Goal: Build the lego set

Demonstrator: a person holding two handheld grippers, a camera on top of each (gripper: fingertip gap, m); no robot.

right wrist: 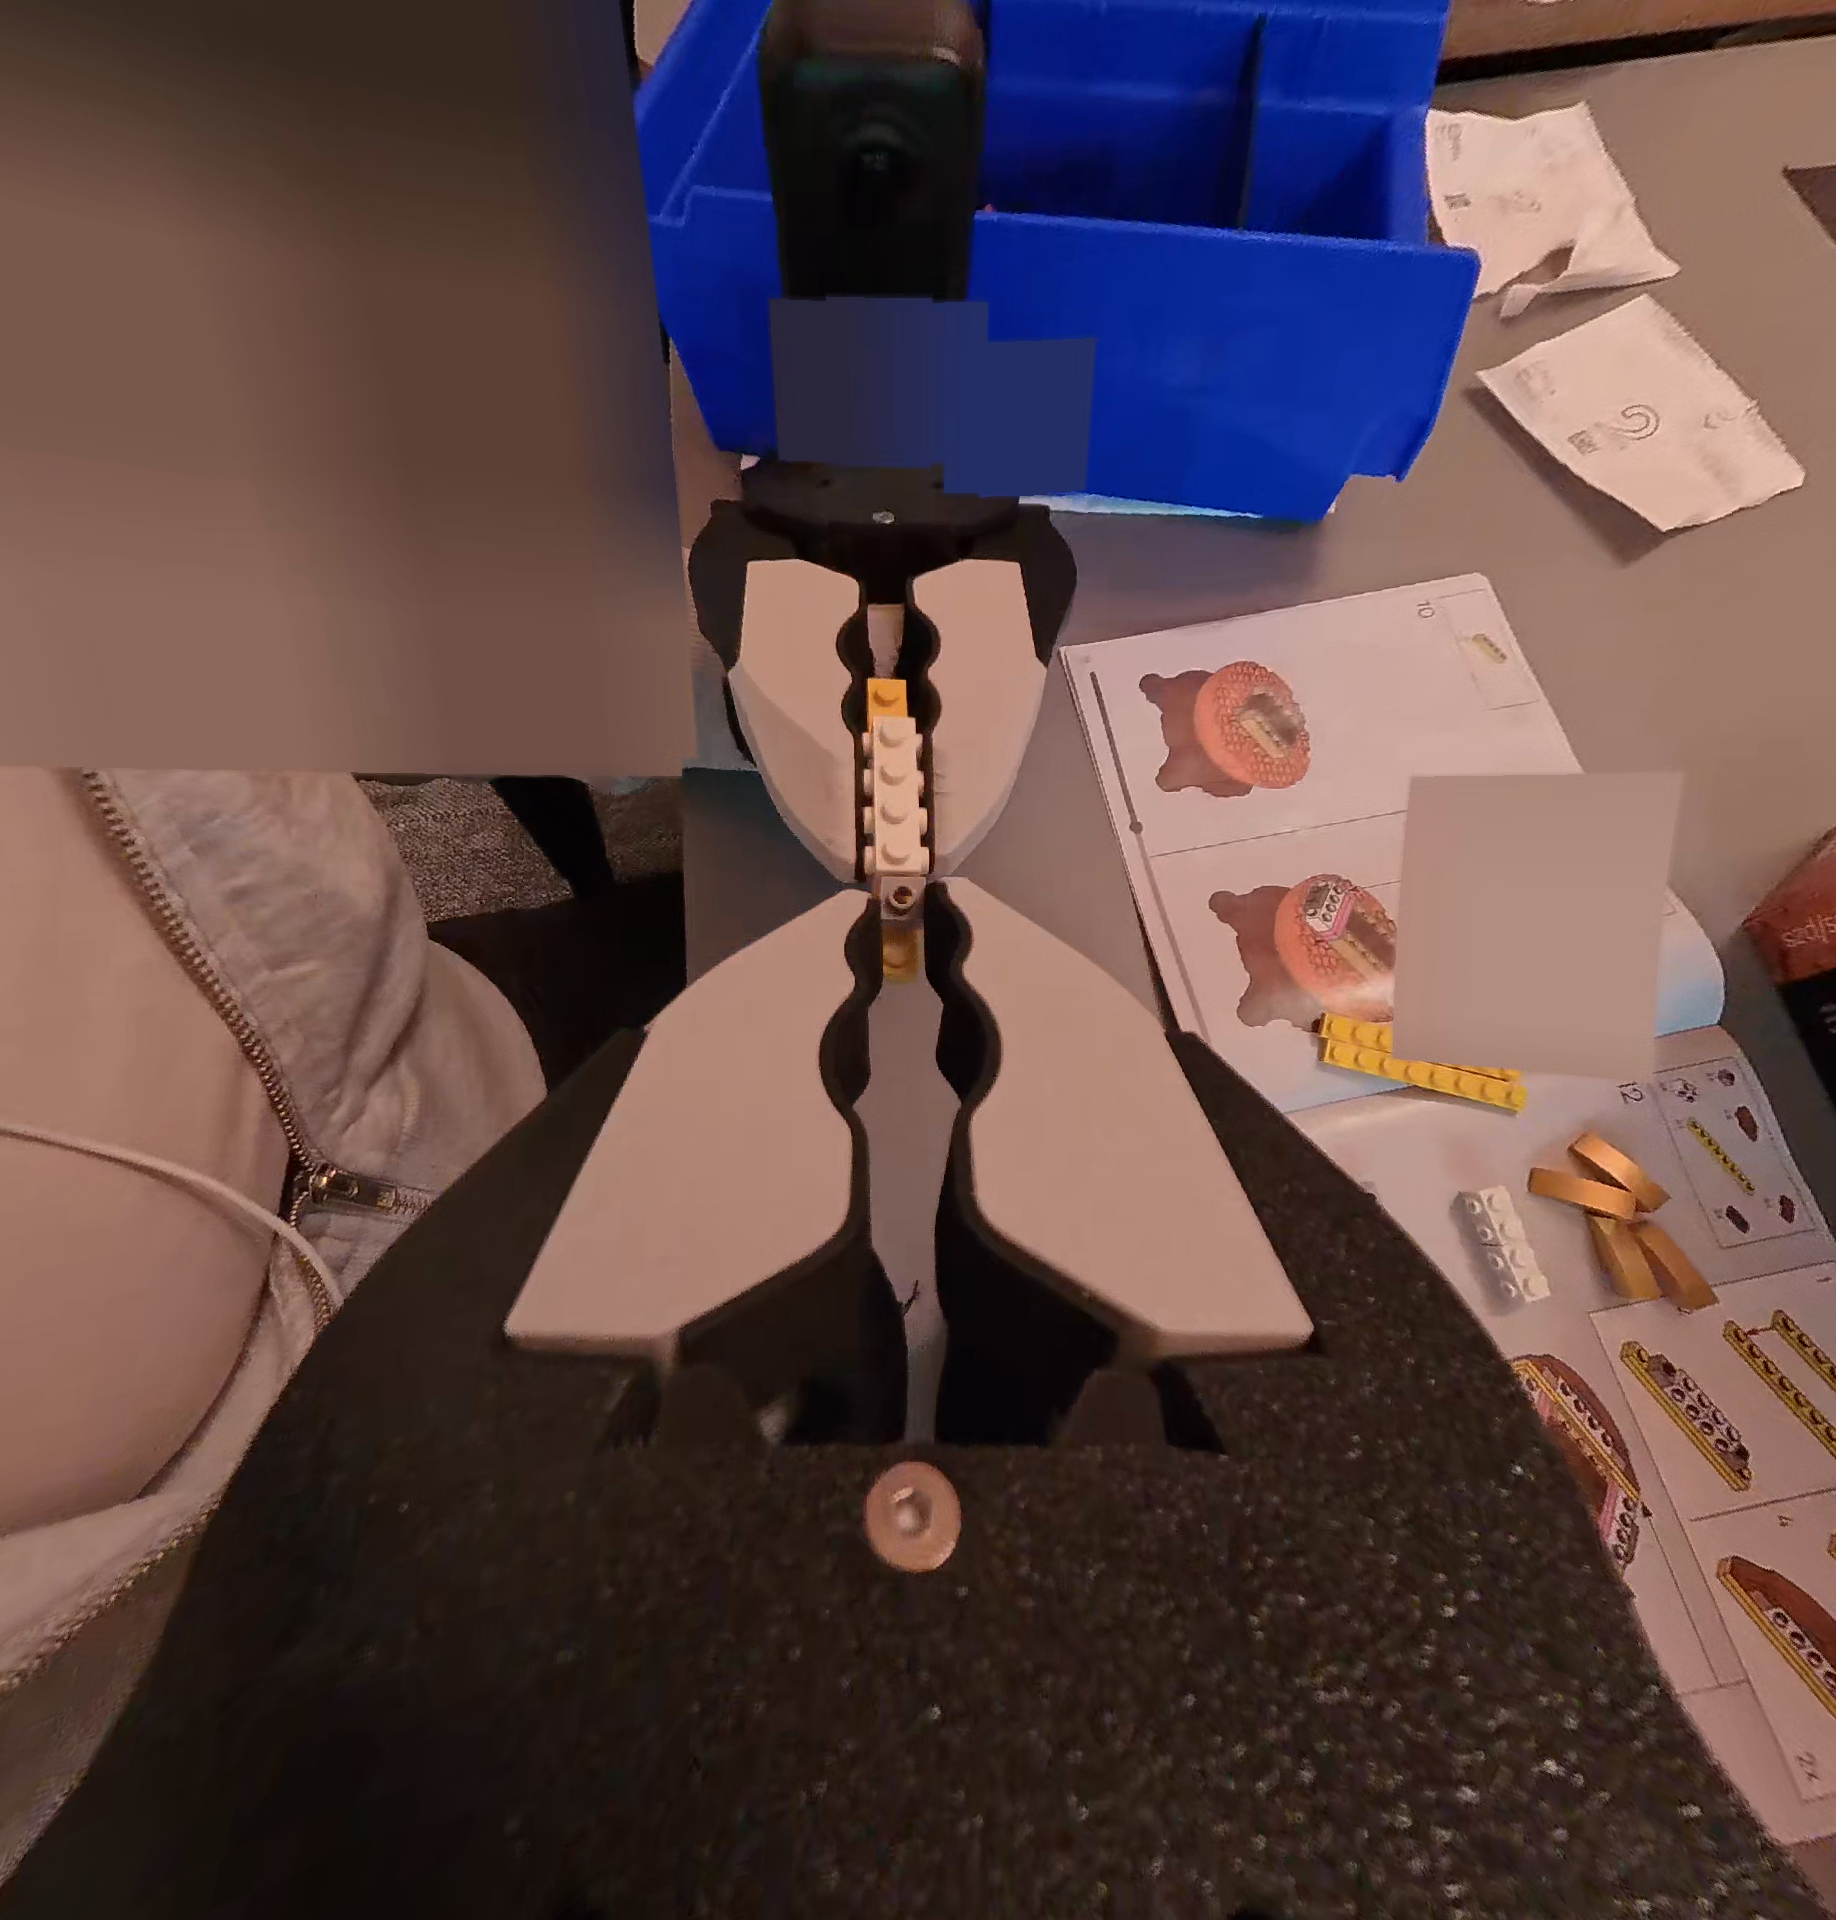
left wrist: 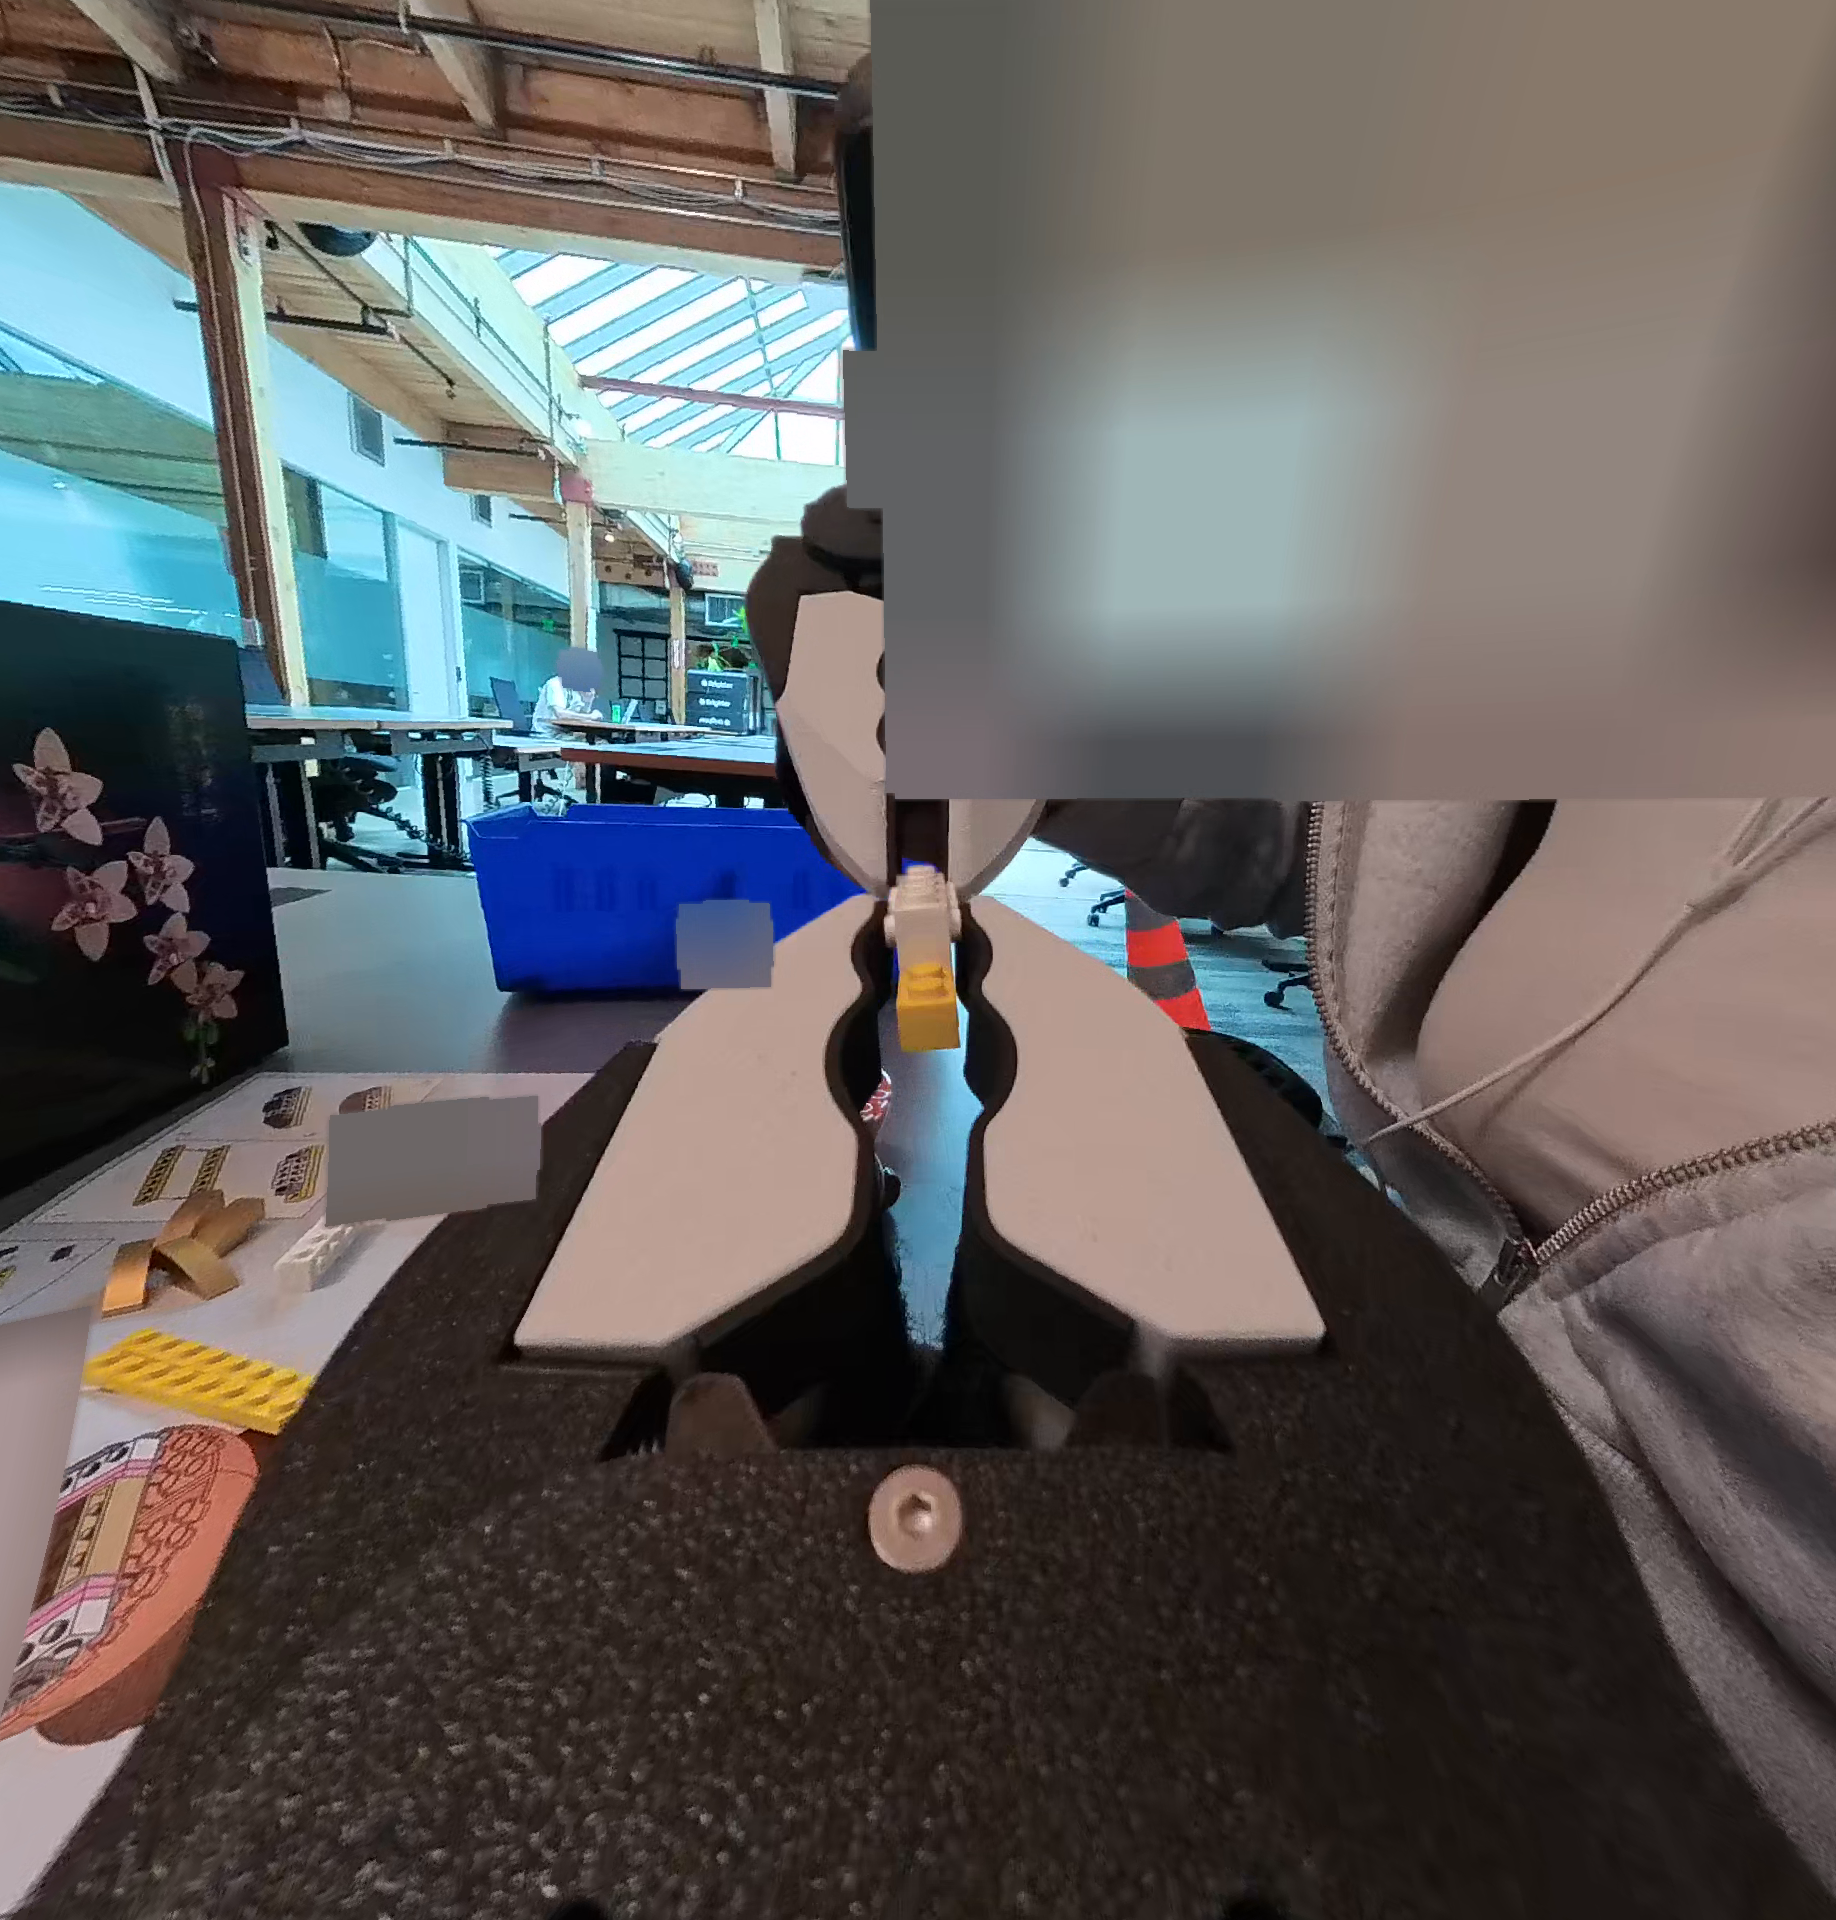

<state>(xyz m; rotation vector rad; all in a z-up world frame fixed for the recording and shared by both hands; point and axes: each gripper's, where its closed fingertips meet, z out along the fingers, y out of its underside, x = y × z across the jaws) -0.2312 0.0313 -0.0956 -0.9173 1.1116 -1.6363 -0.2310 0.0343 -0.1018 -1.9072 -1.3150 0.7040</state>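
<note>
My left gripper (left wrist: pixel 922 914) is shut on a small Lego assembly: a white studded brick strip (left wrist: pixel 924 902) with a yellow brick (left wrist: pixel 929 1010) lying between the fingers. My right gripper (right wrist: pixel 898 899) meets it tip to tip and is shut on the other end of the assembly, on a small grey piece with a hole (right wrist: pixel 901 896). In the right wrist view the white strip (right wrist: pixel 898 800) and the yellow brick (right wrist: pixel 886 698) lie between the left gripper's fingers. The assembly is held in the air above the grey table.
An open instruction booklet (right wrist: pixel 1309 831) lies on the table with a yellow plate (right wrist: pixel 1413 1070), gold curved pieces (right wrist: pixel 1610 1205) and a white brick (right wrist: pixel 1501 1242). A blue bin (right wrist: pixel 1257 343) stands behind, a dark flower box (left wrist: pixel 103 883) at left, and a person's grey hoodie (left wrist: pixel 1620 1143) is close by. My left and right fingertips are right by each other.
</note>
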